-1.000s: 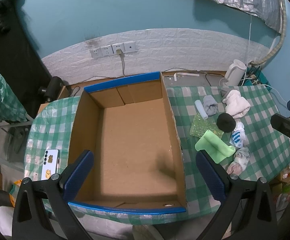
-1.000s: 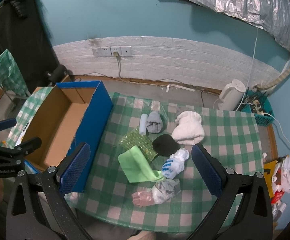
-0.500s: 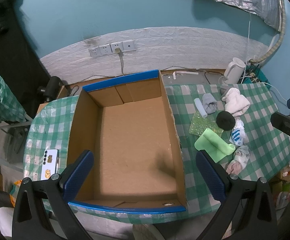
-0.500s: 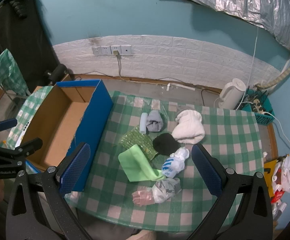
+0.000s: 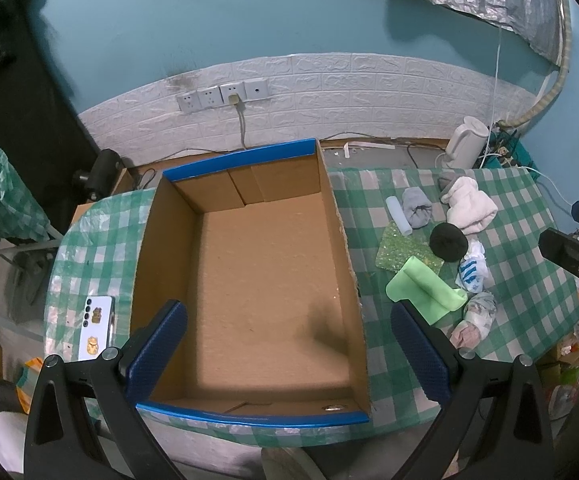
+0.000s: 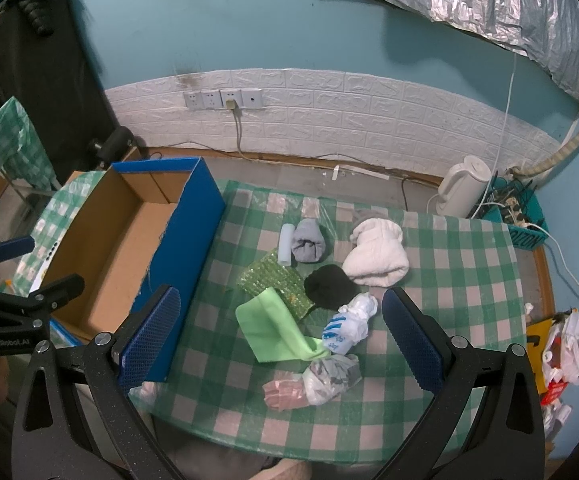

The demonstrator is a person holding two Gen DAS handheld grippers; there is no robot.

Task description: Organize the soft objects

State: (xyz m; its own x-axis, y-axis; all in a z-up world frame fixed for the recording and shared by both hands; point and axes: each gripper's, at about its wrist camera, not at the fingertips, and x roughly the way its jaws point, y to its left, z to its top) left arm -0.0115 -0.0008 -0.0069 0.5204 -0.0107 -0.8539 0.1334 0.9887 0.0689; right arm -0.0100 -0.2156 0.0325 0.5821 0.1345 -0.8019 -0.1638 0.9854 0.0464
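Pile of mixed rolled cloths.

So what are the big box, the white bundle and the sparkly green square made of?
The box looks like matte brown corrugated cardboard with glossy blue outer walls. The white bundle seems fluffy terry cloth, its surface nappy. The sparkly green square glints in tiny facets, probably sequins or plastic beads.
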